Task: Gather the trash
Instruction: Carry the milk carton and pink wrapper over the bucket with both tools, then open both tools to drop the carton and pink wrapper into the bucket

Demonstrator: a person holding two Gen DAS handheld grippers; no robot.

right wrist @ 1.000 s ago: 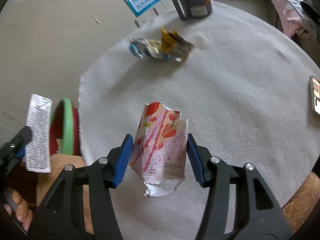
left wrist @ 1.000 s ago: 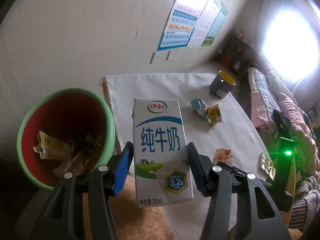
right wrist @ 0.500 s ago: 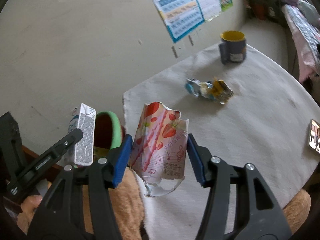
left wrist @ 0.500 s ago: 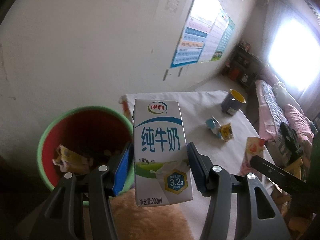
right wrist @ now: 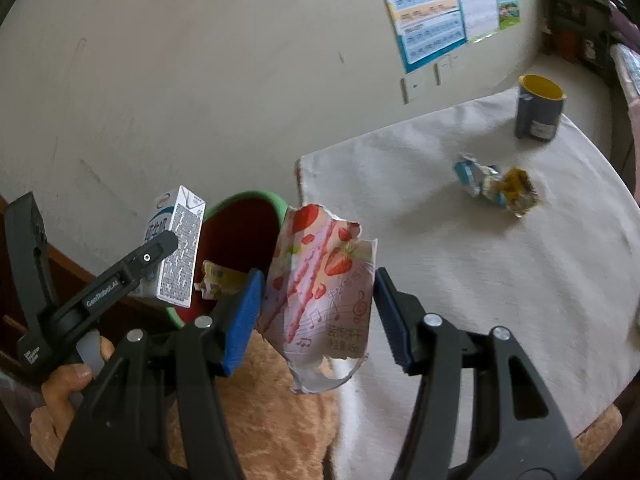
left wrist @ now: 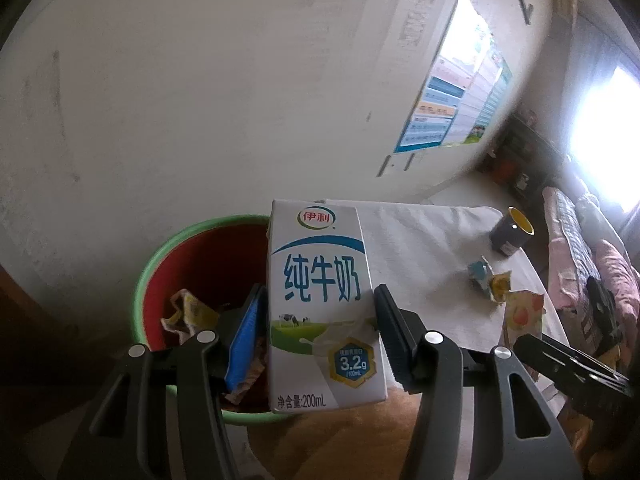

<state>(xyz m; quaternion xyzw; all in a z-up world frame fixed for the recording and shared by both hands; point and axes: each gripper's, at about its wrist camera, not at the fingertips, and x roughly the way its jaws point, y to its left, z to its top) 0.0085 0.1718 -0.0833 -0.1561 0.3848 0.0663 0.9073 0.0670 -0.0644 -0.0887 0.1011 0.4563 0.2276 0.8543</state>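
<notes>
Carrying trash binward | left gripper (left wrist: 320, 320) clamps milk carton (left wrist: 322, 304), now over green-rimmed bin (left wrist: 160, 264) | right gripper (right wrist: 316, 308) pinches strawberry wrapper (right wrist: 320, 300), risen beside bin | release next

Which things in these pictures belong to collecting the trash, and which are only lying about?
Belong to the job:
- milk carton, held in the left claw
- torn strawberry wrapper, in the right claw
- green bin with trash inside
- crumpled wrappers on the table

Only lying about:
- dark mug
- wall poster
- white table cover
</notes>
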